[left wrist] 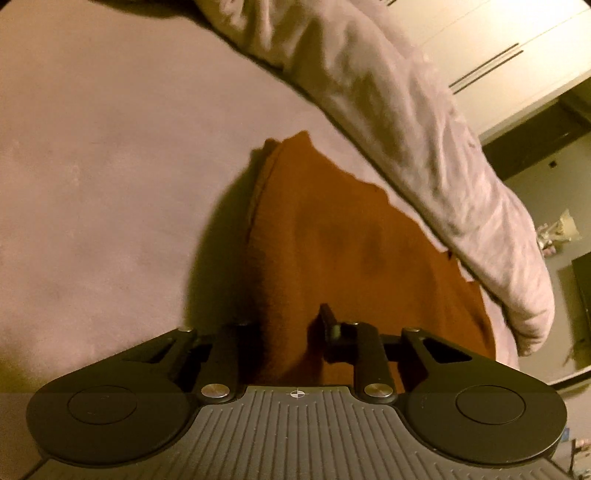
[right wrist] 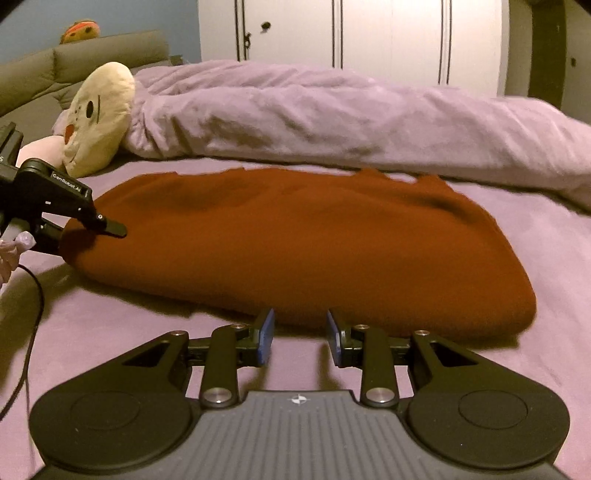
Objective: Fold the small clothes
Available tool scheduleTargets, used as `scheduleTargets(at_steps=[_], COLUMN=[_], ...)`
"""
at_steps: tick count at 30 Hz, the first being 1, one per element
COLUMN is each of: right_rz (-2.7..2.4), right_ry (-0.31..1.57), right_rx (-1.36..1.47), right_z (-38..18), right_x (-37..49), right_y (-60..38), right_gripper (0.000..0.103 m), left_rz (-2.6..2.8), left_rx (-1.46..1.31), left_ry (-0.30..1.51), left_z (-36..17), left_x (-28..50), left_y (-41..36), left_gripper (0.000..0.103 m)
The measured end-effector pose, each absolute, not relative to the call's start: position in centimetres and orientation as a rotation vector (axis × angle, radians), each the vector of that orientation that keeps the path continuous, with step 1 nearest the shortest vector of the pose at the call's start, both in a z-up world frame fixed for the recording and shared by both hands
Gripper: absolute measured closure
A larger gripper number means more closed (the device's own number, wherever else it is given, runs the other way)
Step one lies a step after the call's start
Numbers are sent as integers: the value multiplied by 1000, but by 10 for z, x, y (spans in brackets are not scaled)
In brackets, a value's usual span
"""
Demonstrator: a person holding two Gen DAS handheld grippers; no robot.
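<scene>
A rust-orange knitted garment (right wrist: 295, 240) lies spread on the purple bed sheet (right wrist: 110, 325). It also fills the middle of the left wrist view (left wrist: 351, 251). My right gripper (right wrist: 300, 326) is open and empty, its blue pads just short of the garment's near edge. My left gripper (left wrist: 291, 332) straddles the garment's left end; the cloth rises between its jaws and hides the left finger. In the right wrist view it (right wrist: 110, 227) sits at the garment's left end, one finger lying on top of the cloth. I cannot tell whether it grips the cloth.
A rumpled lilac duvet (right wrist: 351, 110) lies along the far side of the bed. A cream plush toy (right wrist: 98, 114) rests at the back left by a grey headboard (right wrist: 74, 59). A white wardrobe (right wrist: 369, 29) stands behind. A black cable (right wrist: 31, 325) hangs at the left.
</scene>
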State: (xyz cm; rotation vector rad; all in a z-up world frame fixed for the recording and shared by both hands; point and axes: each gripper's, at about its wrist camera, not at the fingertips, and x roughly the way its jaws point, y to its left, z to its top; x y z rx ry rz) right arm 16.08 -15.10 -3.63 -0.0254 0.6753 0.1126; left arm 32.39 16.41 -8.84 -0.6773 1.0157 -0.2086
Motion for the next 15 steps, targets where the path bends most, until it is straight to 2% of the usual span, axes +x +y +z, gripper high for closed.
scheduleTargets(at_steps=[9,15], right_rz=[132,112], right_ry=[643,646], right_rx=[-33,22], right_z=[-39,-36], right_x=[189,176], right_y=[-123,-144], right_gripper=[75,75], left_rz=[-256,-289], left_rx=[-716,-613], left_ry=[975,929], left_z=[-60,-18], left_x=[325,333], left_y=[165,130], left_gripper=[82,83])
